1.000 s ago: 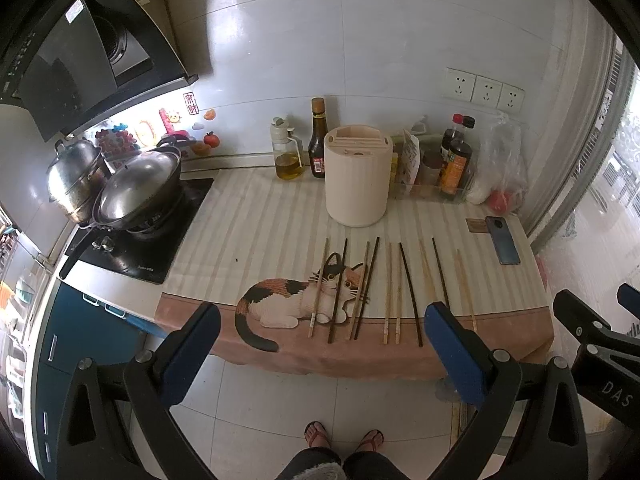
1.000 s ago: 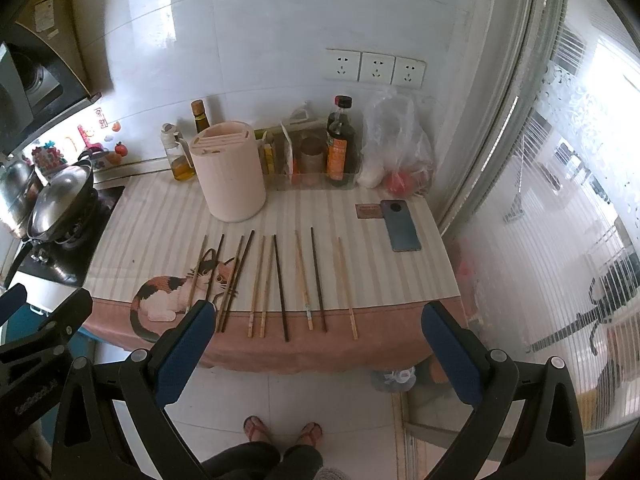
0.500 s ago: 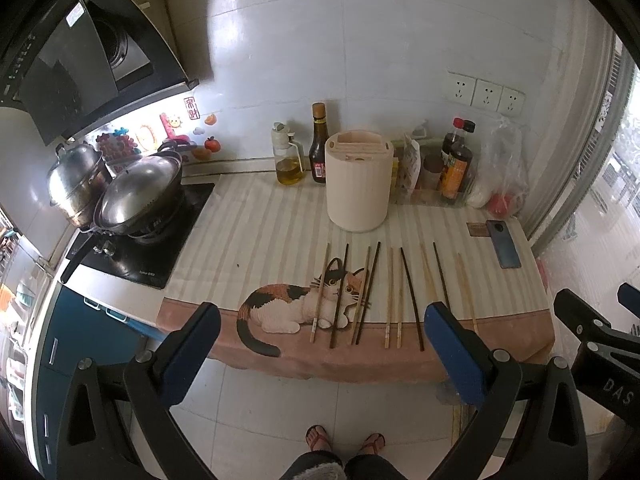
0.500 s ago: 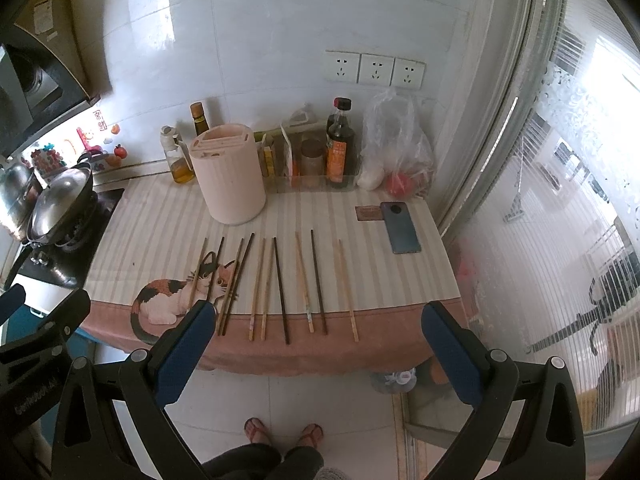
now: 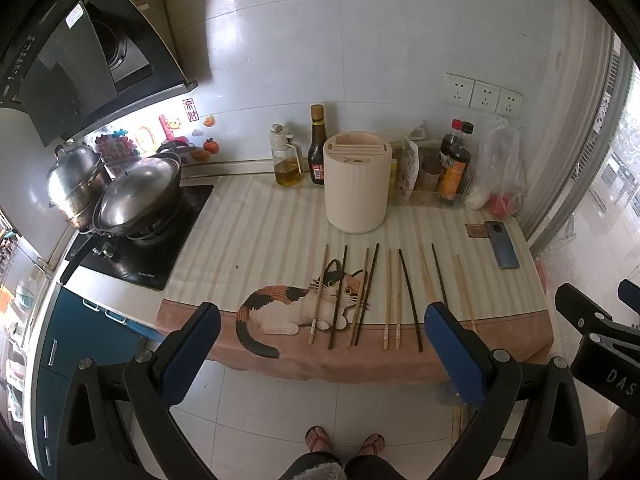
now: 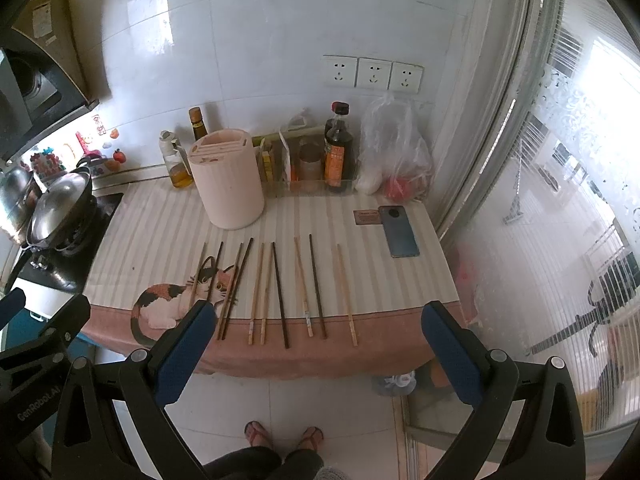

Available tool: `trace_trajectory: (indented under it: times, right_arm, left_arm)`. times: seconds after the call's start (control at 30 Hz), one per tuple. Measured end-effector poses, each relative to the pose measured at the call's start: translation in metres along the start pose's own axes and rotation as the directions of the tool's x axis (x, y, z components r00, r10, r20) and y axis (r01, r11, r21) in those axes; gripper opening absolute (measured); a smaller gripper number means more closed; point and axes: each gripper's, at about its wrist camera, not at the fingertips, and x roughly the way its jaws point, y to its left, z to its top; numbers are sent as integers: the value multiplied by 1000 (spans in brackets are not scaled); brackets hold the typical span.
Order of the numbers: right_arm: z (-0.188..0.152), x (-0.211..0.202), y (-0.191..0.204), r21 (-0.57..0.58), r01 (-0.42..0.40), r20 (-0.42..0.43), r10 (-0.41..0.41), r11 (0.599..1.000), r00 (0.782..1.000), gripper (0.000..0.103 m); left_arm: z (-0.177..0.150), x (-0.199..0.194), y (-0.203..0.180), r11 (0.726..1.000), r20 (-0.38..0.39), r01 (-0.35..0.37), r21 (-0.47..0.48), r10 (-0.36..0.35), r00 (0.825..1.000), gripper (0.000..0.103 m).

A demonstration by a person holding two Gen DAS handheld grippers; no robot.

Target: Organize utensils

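- While both tools are held above the floor short of the counter, the left gripper [image 5: 320, 344] and right gripper [image 6: 316, 344] are seen spread wide, blue-padded and empty.
- Slim chopsticks [image 5: 409, 294], pale wood and dark, are laid in a parallel row on the striped cat-print cloth [image 5: 264, 240].
- At 12 o'clock from them, a smooth cream cylindrical holder [image 5: 356, 182] with a slotted top is stood.

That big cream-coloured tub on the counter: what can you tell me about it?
The cream tub is a smooth, plastic-looking cylinder standing upright on the striped cat-print cloth, behind the row of chopsticks and apart from them. Its flat top has several long slots, all apparently empty. Bottles stand close behind it; neither gripper touches it.
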Motion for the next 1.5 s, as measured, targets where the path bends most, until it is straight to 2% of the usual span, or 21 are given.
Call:
trace_trajectory:
  times: [0.33, 1.17, 1.37, 1.5]
  right_arm:
    - [2, -1, -1, 2, -1, 5, 1, 1000, 1000, 103]
    - [5, -8, 1, 6, 8, 21, -8, 1000, 1000, 103]
    - [5, -3, -2, 51, -34, 78, 30, 998, 996, 103]
    - [5, 18, -2, 100, -30, 67, 23, 994, 997, 103]
  left_arm:
    - [8, -1, -3, 1000, 9, -7, -2, 7, 1000, 103]
    - [2, -9, 4, 1000, 34, -2, 1, 2, 999, 103]
    - [11, 5, 14, 1000, 101, -31, -3, 31, 994, 103]
    - [14, 32, 27, 999, 112, -50, 3, 49, 992, 103]
